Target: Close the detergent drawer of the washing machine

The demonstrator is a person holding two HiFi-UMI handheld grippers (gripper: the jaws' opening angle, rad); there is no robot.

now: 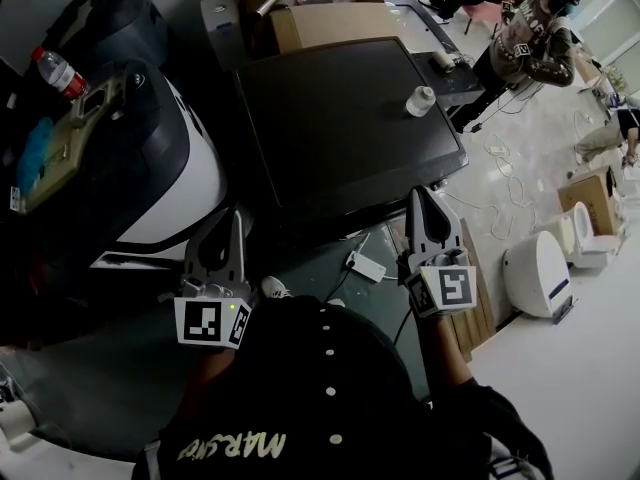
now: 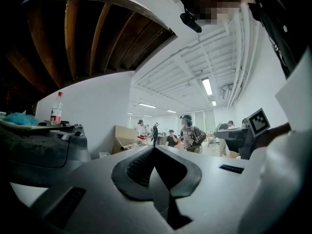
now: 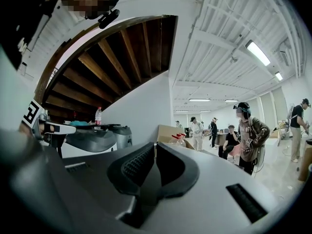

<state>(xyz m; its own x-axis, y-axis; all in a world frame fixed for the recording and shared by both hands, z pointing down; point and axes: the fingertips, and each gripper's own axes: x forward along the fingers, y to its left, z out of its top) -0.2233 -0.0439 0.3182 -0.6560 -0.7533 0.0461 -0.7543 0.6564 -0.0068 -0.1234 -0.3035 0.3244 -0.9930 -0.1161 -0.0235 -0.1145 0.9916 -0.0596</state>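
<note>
The detergent drawer, seen in no view and presumably on the front under the near edge of the washing machine (image 1: 330, 138), is best pushed squarely home by the left gripper (image 1: 238, 218) or right gripper (image 1: 419, 195), both with jaws together, empty.

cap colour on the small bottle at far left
Red; the bottle shows best in the head view.

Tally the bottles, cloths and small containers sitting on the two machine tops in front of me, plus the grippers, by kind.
Grippers: 2 (left gripper, right gripper)
Red-labelled bottle: 1
Blue cloth: 1
Small white container: 1
Total: 5
</note>
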